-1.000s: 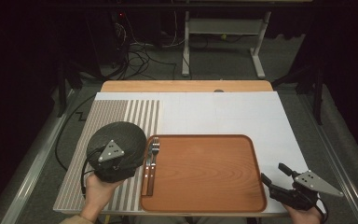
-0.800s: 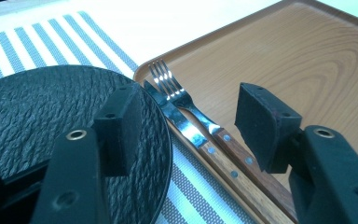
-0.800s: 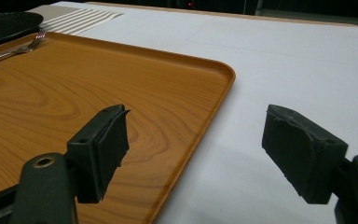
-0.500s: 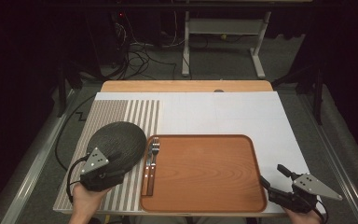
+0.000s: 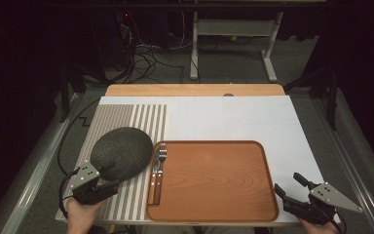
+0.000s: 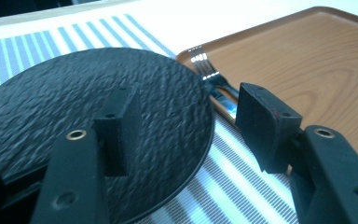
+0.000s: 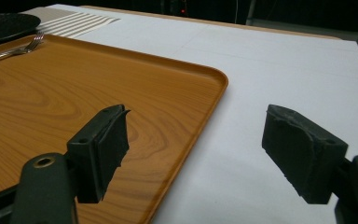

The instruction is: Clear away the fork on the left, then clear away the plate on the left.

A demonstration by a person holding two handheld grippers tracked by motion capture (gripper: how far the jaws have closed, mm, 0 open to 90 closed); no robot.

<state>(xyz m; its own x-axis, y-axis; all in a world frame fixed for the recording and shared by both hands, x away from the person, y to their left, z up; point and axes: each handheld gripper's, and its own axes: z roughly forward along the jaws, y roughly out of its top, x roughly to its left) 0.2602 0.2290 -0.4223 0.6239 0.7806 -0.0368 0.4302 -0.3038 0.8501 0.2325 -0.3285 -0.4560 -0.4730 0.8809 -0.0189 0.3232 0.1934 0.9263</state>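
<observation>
1. Left gripper (image 5: 108,187) sits at the near left corner of the table, jaws spread wide and nothing clamped; they have just been opening, and in the left gripper view the near rim of the black plate (image 6: 98,121) lies between them with neither pad pressing on it
2. The black plate (image 5: 121,152) (round, rough-textured) rests flat on the striped placemat (image 5: 141,117), just left of the wooden tray (image 5: 214,180); its right edge comes up against the tray's left rim
3. A fork (image 5: 160,165) lies along the tray's left rim, tines pointing away from the person, wooden handle toward them; in the left gripper view the tines (image 6: 205,67) gleam just past the plate's edge
4. Right gripper (image 5: 288,187) hovers at the near right corner, just beside the tray's rounded corner, jaws gaping and empty; in the right gripper view its left pad stands over the tray's wood (image 7: 121,84) and its right pad over the white table surface (image 7: 270,70)
5. Tray interior is bare wood grain, and the two grippers are well apart, one at each end of it
</observation>
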